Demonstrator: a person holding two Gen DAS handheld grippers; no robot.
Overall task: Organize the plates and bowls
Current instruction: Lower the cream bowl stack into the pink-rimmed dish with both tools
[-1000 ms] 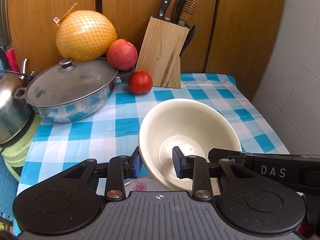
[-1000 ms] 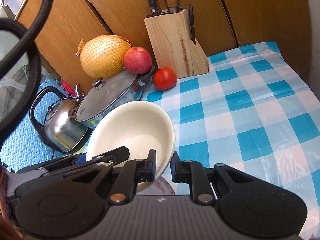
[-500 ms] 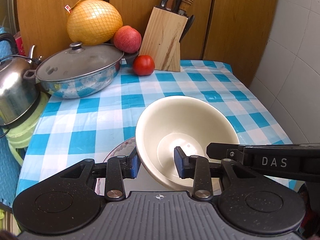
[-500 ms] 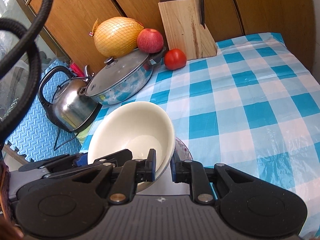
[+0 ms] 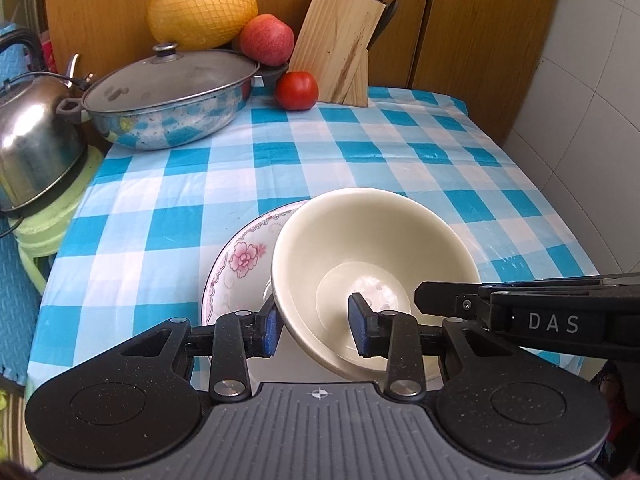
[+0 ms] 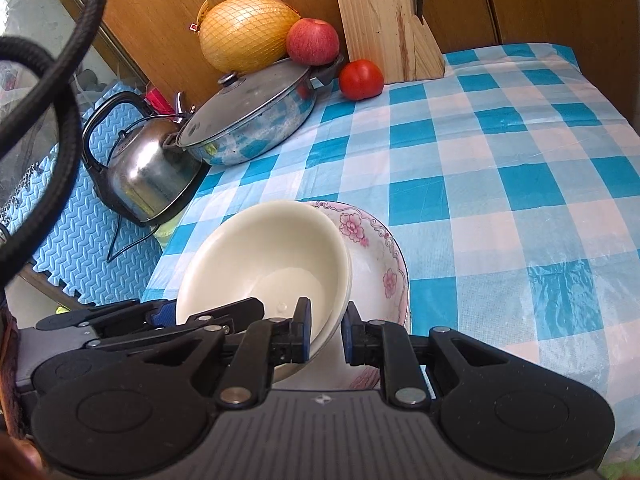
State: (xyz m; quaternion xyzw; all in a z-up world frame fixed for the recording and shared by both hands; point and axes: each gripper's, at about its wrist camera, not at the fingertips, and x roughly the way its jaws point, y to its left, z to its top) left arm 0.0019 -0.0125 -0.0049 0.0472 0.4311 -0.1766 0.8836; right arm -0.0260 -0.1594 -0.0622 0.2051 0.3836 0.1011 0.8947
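**Cream bowl held by both tongs, tilted over floral plate**

My left tongs (image 5: 316, 328) straddle the near-left rim of the cream bowl (image 5: 372, 248): one pad outside the wall, one inside the bowl. Pads look partly spread; can't tell if both press the wall. My right tongs (image 6: 325, 334) are nearly closed, pinching the bowl's rim on the other side.

Bowl is tilted, sitting over the floral plate (image 5: 240, 264), which lies on the checked cloth of the desk (image 5: 360, 152) at the near edge. Bowl is empty.

Back of desk: lidded pan (image 5: 168, 96), netted pomelo (image 5: 202, 6), apple (image 5: 266, 38), tomato (image 5: 297, 90), knife block (image 5: 336, 44). Kettle (image 5: 36, 136) off the left edge.
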